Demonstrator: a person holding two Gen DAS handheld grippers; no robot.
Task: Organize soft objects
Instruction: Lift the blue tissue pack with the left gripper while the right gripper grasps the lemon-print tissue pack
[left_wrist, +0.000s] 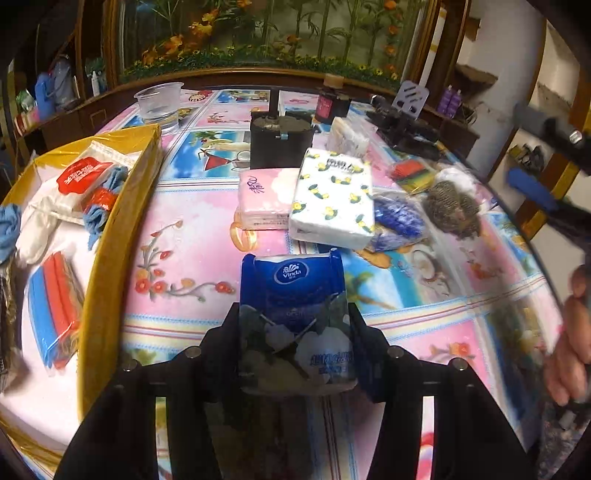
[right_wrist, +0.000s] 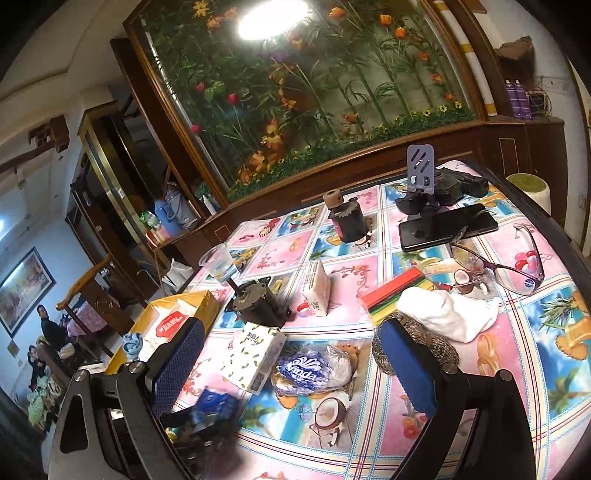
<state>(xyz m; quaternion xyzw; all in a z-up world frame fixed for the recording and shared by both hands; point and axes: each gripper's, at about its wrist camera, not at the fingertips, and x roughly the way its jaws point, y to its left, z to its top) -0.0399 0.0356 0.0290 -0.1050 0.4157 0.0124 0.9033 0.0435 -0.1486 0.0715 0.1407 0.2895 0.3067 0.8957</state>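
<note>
1. The left gripper (left_wrist: 293, 328) has its two black fingers clamped on a blue Vinda tissue pack with white flowers printed on it (left_wrist: 295, 314). The pack sits upright between the jaws, held above the pink and blue picture-print tablecloth (left_wrist: 184, 258).
2. Just to the left is the yellow cardboard box with a shiny gold rim (left_wrist: 122, 206). It has soft stuff in it: a white pack with a red label (left_wrist: 83, 173), a crumpled blue cloth (left_wrist: 107, 199), and a stack of red and blue sponge cloths in clear wrap (left_wrist: 55, 314).
3. Further out on the table is a pink tissue pack (left_wrist: 264, 201), and touching its right side is a white tissue pack with yellow lemon print (left_wrist: 332, 199). Beside that lies a clear bag with blue Vinda print (left_wrist: 399, 218), then a grey metal scouring ball (left_wrist: 452, 210).
4. The right gripper (right_wrist: 291, 354) is wide open, blue-padded fingers (right_wrist: 406, 365) well apart with nothing between them, hovering over the table. The lemon pack and blue-print bag show between its fingers from that view.
5. Near the right gripper's far finger there's a white folded cloth (right_wrist: 447, 314) resting against the scouring ball, with a stack of rainbow coloured sponge cloths (right_wrist: 395, 291) just behind it.
6. Other bits: a clear plastic cup (left_wrist: 160, 103), a black phone (right_wrist: 447, 227) and purple-framed glasses (right_wrist: 506, 262).
</note>
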